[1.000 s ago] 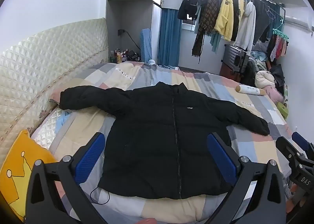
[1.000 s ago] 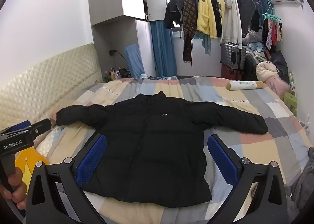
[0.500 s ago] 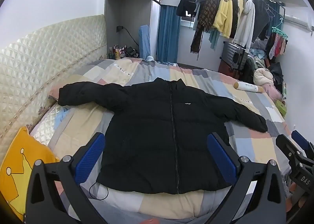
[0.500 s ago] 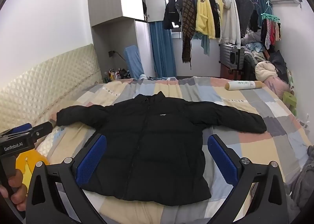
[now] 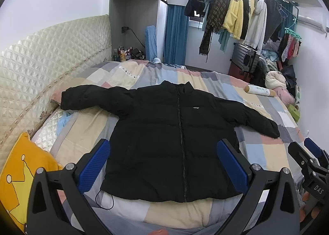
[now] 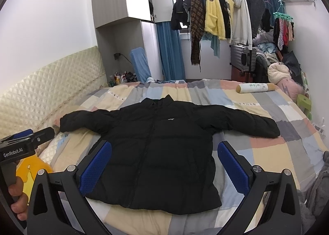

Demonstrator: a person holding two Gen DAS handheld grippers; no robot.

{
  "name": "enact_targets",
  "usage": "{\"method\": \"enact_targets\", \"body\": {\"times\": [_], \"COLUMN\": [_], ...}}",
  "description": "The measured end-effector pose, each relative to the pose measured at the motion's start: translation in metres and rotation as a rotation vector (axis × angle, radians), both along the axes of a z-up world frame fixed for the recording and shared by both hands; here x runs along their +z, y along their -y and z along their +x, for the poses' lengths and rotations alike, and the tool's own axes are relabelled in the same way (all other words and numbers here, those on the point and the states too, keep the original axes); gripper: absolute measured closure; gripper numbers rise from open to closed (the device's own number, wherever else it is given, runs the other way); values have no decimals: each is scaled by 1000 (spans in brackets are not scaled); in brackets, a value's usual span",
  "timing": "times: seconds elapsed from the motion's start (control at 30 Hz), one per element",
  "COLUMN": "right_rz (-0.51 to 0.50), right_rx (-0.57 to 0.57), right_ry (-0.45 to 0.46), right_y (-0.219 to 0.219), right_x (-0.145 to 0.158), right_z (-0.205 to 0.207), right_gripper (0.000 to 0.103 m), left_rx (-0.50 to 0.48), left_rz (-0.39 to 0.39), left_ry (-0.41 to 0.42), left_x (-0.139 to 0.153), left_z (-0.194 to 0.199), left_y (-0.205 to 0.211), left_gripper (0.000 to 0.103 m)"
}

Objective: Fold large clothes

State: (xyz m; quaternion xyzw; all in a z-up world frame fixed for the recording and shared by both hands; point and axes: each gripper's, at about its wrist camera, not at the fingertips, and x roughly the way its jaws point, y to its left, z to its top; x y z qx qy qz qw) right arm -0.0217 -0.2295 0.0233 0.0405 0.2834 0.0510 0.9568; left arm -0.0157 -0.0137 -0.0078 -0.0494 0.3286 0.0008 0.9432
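Note:
A black puffer jacket (image 5: 174, 132) lies flat, front up and zipped, on the patchwork bed cover (image 5: 185, 76), both sleeves spread out sideways. It also shows in the right wrist view (image 6: 164, 148). My left gripper (image 5: 164, 165) is open and empty, held above the jacket's hem, apart from it. My right gripper (image 6: 164, 165) is open and empty, also above the hem. The right gripper shows at the right edge of the left wrist view (image 5: 308, 163); the left gripper shows at the left edge of the right wrist view (image 6: 22, 144).
A quilted headboard (image 5: 41, 66) runs along the left. A yellow pillow (image 5: 18, 173) lies at the near left. A rolled bolster (image 6: 255, 87) lies at the bed's far right. Hanging clothes (image 6: 216, 10) and a suitcase (image 6: 242, 60) stand beyond the bed.
Both grippers have drawn back and up a little, so the jacket sits slightly smaller and lower in the views. The jaws stay open; the jacket has not moved.

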Motion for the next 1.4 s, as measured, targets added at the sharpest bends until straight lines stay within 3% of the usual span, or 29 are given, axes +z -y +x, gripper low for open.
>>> {"method": "enact_targets", "body": {"times": [0.37,1.4], "right_rz": [5,27], "right_rx": [-4,15], "right_ry": [-2,-24], "right_y": [5,5], "right_x": [-2,-19], "right_z": [-1,1], "right_gripper": [0,0], "left_rx": [-12,-14], "left_rz": [17,-35], "left_ry": [-19,-36], "left_x": [0,9], "left_z": [-1,-7], "left_y": [6,-4], "left_gripper": [0,0]}}
